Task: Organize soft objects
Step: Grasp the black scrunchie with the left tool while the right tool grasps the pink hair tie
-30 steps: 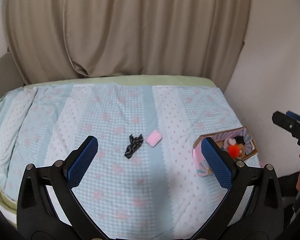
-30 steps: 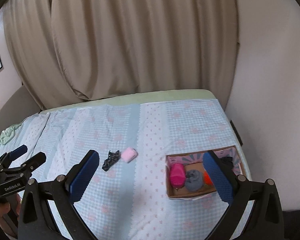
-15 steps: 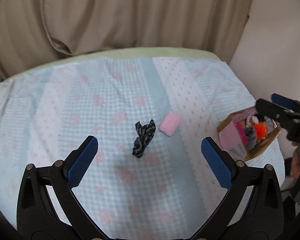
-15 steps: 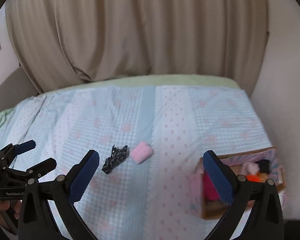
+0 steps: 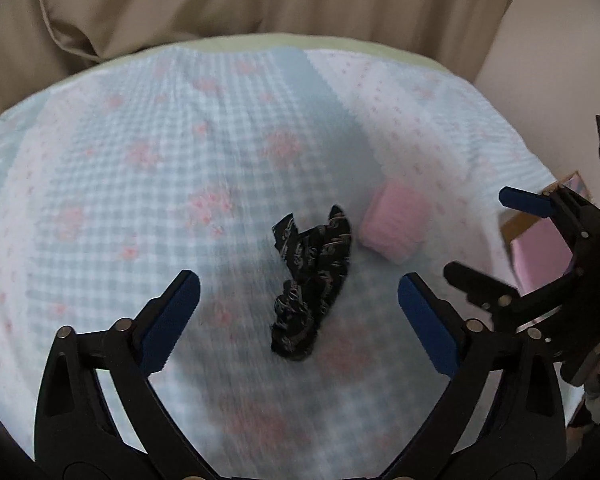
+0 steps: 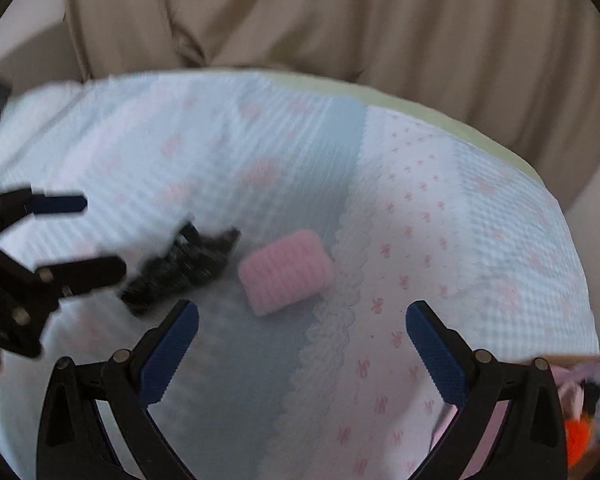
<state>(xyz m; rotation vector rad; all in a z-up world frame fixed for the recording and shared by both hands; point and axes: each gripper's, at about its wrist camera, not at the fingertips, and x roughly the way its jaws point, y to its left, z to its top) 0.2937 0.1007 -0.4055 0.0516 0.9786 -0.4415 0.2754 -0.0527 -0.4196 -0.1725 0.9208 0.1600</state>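
Now both tools are dropping close over the bed [image 5: 148, 184]: the left tool [image 5: 298, 304], empty, is closing toward the black cloth [image 5: 312, 276]; the right tool [image 6: 302, 344], open, is nearing the pink roll [image 6: 286, 272].

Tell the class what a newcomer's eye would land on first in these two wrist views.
First, the crumpled black patterned cloth lying mid-bed on the pale blue checked bedspread, just ahead of the left gripper, whose jaws are closing but clear of it. Next, the pink knitted roll to its right, ahead of the open right gripper.
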